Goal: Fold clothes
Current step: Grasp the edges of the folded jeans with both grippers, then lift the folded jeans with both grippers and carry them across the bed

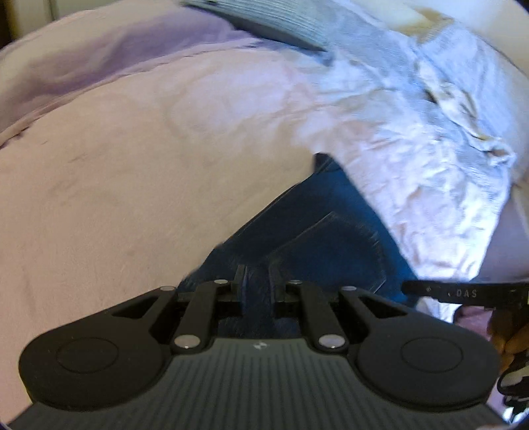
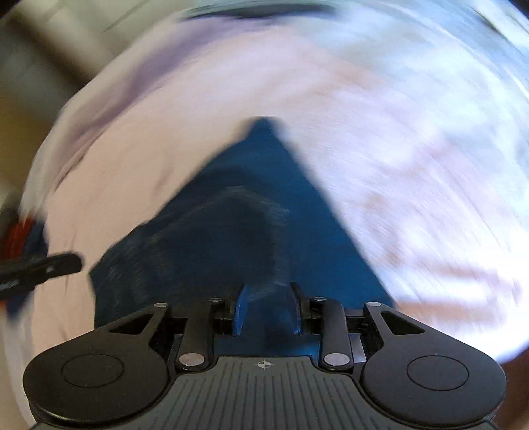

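Note:
A pair of dark blue jeans [image 1: 317, 231] hangs over a pale pink bed sheet [image 1: 132, 165]. My left gripper [image 1: 257, 281] is shut on a fold of the denim, with a back pocket showing just beyond its fingers. In the right wrist view, which is blurred by motion, the same blue jeans [image 2: 258, 205] taper away from me, and my right gripper [image 2: 267, 297] is shut on their near edge. The other gripper's black body [image 1: 463, 292] shows at the right edge of the left view and again as a black tool [image 2: 39, 264] at the left edge of the right view.
A crumpled white and pale blue garment [image 1: 413, 139] lies on the bed to the right of the jeans. A grey-blue ribbed cloth [image 1: 281, 29] lies at the far edge. A hand [image 1: 509, 334] shows at the lower right. The sheet [image 2: 132, 158] spreads wide to the left.

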`<state>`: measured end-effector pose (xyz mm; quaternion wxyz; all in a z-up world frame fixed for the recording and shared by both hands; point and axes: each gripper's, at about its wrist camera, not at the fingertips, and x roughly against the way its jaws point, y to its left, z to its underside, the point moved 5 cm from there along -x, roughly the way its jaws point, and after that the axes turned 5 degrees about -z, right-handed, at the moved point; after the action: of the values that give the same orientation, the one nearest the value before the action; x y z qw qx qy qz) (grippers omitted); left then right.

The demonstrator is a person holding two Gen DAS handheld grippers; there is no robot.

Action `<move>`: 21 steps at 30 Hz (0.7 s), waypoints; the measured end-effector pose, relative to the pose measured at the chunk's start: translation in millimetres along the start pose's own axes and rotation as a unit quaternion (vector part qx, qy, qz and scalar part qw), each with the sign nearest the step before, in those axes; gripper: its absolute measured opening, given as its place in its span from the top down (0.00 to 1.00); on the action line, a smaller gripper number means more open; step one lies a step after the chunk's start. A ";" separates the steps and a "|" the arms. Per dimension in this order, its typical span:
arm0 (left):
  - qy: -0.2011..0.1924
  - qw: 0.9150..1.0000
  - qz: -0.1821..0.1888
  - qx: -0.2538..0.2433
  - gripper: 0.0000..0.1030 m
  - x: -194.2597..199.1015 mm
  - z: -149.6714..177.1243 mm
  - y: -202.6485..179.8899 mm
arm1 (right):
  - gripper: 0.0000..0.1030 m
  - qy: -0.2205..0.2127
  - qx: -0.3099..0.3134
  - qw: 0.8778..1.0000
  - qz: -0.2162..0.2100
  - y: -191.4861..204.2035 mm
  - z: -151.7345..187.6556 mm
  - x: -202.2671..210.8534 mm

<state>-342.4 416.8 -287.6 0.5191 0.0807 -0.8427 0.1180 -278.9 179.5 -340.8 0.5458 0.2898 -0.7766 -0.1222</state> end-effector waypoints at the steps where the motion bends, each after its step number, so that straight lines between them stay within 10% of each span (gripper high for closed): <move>1: 0.008 1.000 0.014 -0.013 0.91 -10.4 -9.5 0.0 | 0.71 -0.012 -0.043 0.999 0.010 -12.1 0.6 6.4; 6: 0.046 0.993 0.082 -0.076 0.91 -57.3 -61.6 -6.0 | 0.70 -0.070 -0.256 0.962 0.059 -73.3 4.9 39.2; 13: 0.110 0.974 0.182 -0.078 0.73 -127.3 -130.0 -34.7 | 0.47 -0.161 -0.437 0.885 0.005 -99.4 42.9 45.8; 21: 0.205 0.949 0.235 -0.042 0.68 -198.2 -157.8 -61.4 | 0.47 -0.193 -0.457 0.868 -0.004 -94.9 40.8 24.6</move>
<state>-102.7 405.2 -389.3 0.6408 -0.1675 -0.7178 0.2147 -292.1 83.9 -385.0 0.4560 -0.0189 -0.7226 -0.5192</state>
